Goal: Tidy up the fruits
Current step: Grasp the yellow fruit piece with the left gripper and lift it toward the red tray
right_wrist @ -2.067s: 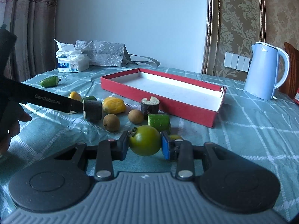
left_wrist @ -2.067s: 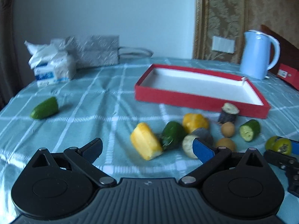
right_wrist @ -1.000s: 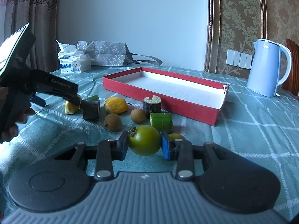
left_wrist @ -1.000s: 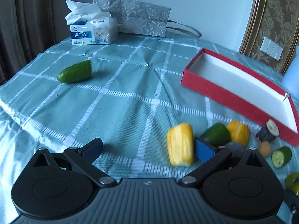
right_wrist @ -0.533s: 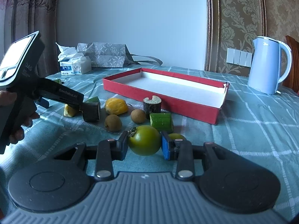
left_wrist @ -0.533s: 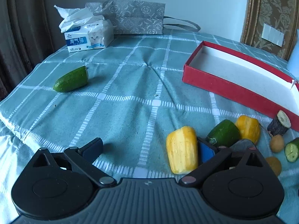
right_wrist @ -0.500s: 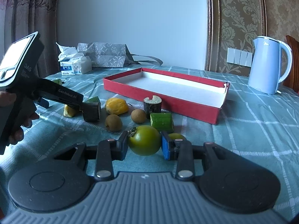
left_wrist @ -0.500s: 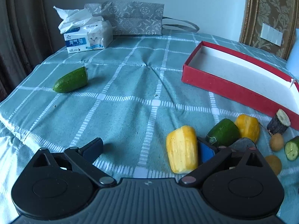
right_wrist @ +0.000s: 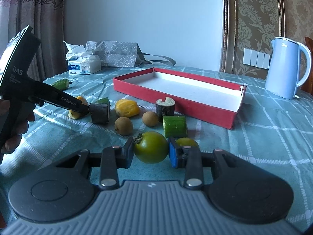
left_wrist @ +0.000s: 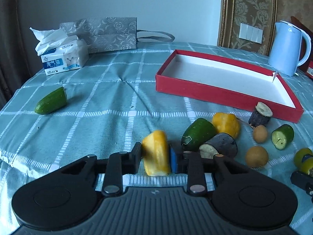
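- The cucumber half (left_wrist: pixel 51 101) lies alone at the far left of the checked tablecloth (left_wrist: pixel 109 105), well apart from the other pieces. It looks firm, with a smooth, possibly slippery skin; a grip across its middle, not its tapered tip, seems safest.
- The left gripper (left_wrist: pixel 156 155) is clamped on the yellow fruit wedge (left_wrist: pixel 156 152), one pad on each broad side, at the left edge of the cluster. The wedge looks light and somewhat soft, so a hard squeeze could bruise it. It is held near its middle, which should keep it from pivoting.
- Just beside it lie a green avocado-like piece (left_wrist: pixel 197 134), a dark-skinned root chunk (left_wrist: pixel 219 145), a second yellow piece (left_wrist: pixel 226 124) and two round brown longans (left_wrist: pixel 256 156). The longans are small and likely to roll.
- The right gripper (right_wrist: pixel 150 152) is closed on a green persimmon (right_wrist: pixel 150 146), with its pads at the widest part. The persimmon looks smooth, round and fairly heavy, so it could slip if tilted.
- The red box (left_wrist: pixel 225 96) sits open and holds nothing, behind the cluster, a likely place for the fruit.
- At far right stands a pale blue kettle (left_wrist: pixel 287 49), clear of the work.
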### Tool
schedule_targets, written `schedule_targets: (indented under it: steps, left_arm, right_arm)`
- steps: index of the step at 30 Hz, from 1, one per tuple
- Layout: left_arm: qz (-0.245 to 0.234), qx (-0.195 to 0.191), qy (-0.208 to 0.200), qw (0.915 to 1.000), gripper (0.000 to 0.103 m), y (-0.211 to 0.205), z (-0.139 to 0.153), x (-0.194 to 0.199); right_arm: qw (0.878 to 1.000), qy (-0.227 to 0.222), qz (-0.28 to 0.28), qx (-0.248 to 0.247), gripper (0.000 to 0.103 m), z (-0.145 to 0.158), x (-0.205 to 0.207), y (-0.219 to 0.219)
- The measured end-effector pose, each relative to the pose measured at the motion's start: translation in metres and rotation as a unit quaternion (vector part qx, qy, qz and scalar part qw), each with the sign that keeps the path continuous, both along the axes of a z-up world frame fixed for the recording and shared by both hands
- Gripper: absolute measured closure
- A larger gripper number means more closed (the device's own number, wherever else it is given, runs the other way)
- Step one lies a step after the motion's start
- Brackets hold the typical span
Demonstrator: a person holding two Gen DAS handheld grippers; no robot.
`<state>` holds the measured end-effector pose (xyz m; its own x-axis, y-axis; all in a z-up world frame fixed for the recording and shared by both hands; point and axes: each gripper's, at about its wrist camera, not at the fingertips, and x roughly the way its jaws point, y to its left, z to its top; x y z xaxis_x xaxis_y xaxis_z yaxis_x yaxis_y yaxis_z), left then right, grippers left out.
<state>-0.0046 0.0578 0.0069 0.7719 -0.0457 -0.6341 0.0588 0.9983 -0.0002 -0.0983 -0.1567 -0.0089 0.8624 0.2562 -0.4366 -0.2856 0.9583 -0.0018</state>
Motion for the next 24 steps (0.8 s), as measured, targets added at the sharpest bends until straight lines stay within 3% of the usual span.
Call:
schedule_targets:
  steps: [5, 11, 17, 24]
  left_arm:
    - [-0.005, -0.011, -0.012, 0.9999, 0.075, 0.003, 0.003, -0.006]
    - [-0.034, -0.001, -0.053, 0.998, 0.075, -0.013, 0.033, 0.001]
    - [-0.063, 0.003, -0.078, 0.9949, 0.075, -0.043, 0.056, 0.041]
    - [-0.077, 0.026, -0.069, 0.9943, 0.075, -0.083, 0.052, 0.104]
  right_arm:
    - [1.0, 0.0, 0.0, 0.004, 0.07, 0.0, 0.0, 0.0]
    - [1.0, 0.002, 0.003, 0.003, 0.07, -0.001, 0.001, 0.0]
    - [0.999, 0.026, 0.001, 0.021, 0.07, -0.002, 0.007, -0.005]
    - [0.999, 0.032, 0.006, 0.022, 0.069, -0.004, 0.009, -0.005]
